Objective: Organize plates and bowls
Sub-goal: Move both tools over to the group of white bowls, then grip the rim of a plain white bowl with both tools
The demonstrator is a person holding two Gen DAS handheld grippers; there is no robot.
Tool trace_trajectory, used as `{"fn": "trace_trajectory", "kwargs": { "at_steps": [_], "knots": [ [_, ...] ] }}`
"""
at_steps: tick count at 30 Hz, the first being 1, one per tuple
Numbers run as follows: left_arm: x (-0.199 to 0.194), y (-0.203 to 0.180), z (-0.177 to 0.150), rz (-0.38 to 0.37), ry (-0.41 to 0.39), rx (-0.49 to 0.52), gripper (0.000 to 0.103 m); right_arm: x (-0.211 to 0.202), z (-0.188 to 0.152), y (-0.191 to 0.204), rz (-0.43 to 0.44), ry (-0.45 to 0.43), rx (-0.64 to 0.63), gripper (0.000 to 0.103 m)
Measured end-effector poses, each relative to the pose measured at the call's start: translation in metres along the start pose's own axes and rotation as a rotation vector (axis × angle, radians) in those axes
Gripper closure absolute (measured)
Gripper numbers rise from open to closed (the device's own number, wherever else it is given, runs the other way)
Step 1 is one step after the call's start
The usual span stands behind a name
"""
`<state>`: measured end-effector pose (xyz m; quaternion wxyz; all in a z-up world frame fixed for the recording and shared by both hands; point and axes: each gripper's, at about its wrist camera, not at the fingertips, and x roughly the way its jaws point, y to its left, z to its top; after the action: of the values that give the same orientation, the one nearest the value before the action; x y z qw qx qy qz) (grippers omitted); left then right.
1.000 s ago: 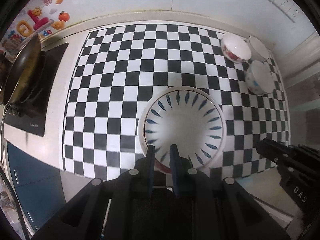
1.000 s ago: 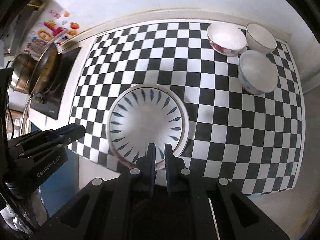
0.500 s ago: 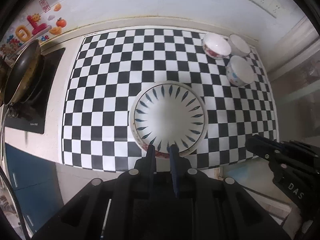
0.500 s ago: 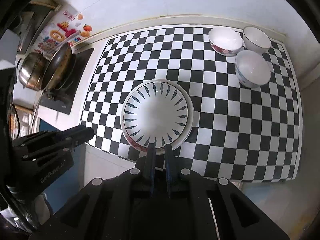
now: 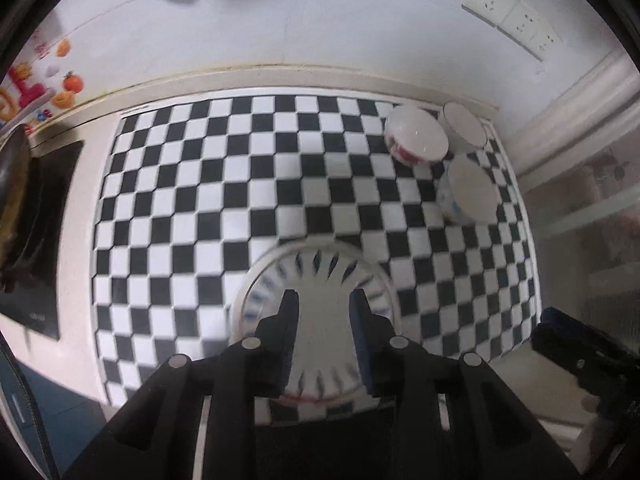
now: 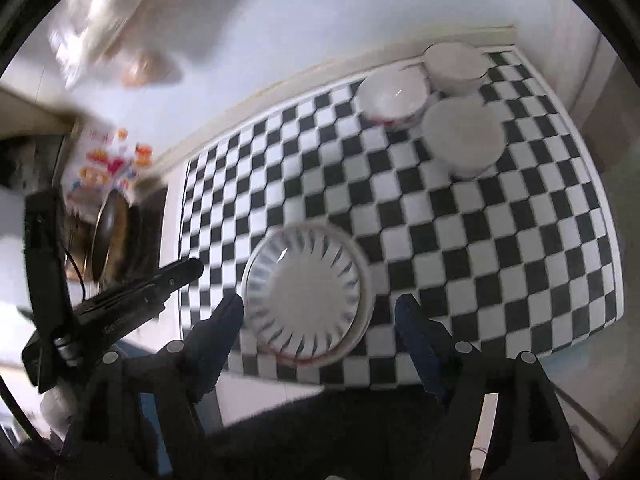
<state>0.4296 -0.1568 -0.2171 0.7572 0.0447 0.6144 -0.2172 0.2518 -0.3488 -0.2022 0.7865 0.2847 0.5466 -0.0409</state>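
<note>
A stack of white plates with a blue leaf pattern (image 5: 320,308) lies on the checkered mat (image 5: 240,184) near its front edge; it also shows in the right wrist view (image 6: 304,292). Three bowls stand at the mat's far right corner: a red-patterned bowl (image 5: 416,134), a plain white bowl (image 5: 464,124) and a blue-patterned bowl (image 5: 468,192). My left gripper (image 5: 324,300) hovers above the plates, open and empty. My right gripper (image 6: 320,304) is wide open above the plates' front edge, holding nothing.
A dark wok (image 5: 12,184) sits on a black cooktop (image 5: 36,240) at the left. A wall with sockets (image 5: 512,20) runs behind the counter. The other gripper shows at the right edge of the left view (image 5: 588,356) and at the left of the right view (image 6: 132,300).
Both grippers have opened from shut, the right one wide. Both cameras have tilted and pulled back from the plates; the plates and bowls have not moved.
</note>
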Motion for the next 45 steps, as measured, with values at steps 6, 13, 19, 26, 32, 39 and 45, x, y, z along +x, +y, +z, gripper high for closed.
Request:
{"fn": "trace_trajectory", "kwargs": {
  "at_steps": [6, 13, 19, 26, 32, 39, 45],
  "knots": [
    [0.038, -0.029, 0.05, -0.08, 0.043, -0.016, 0.079, 0.015, 0.079, -0.052, -0.03, -0.038, 0.053, 0.022],
    [0.114, -0.064, 0.123, -0.069, 0.149, -0.072, 0.079, 0.081, 0.189, -0.104, -0.061, 0.045, 0.065, 0.024],
    [0.186, -0.085, 0.171, -0.007, 0.246, -0.088, 0.079, 0.157, 0.256, -0.124, -0.073, 0.166, 0.043, 0.035],
    [0.243, -0.093, 0.19, 0.023, 0.333, -0.072, 0.079, 0.217, 0.276, -0.137, -0.103, 0.278, 0.034, 0.065],
    [0.255, -0.097, 0.19, 0.03, 0.33, -0.055, 0.092, 0.237, 0.279, -0.145, -0.145, 0.304, 0.037, 0.093],
    [0.241, -0.099, 0.183, 0.053, 0.302, -0.039, 0.094, 0.233, 0.277, -0.137, -0.152, 0.284, 0.01, 0.093],
    [0.191, -0.104, 0.171, 0.05, 0.237, -0.035, 0.094, 0.204, 0.274, -0.118, -0.123, 0.253, -0.027, 0.093]
  ]
}}
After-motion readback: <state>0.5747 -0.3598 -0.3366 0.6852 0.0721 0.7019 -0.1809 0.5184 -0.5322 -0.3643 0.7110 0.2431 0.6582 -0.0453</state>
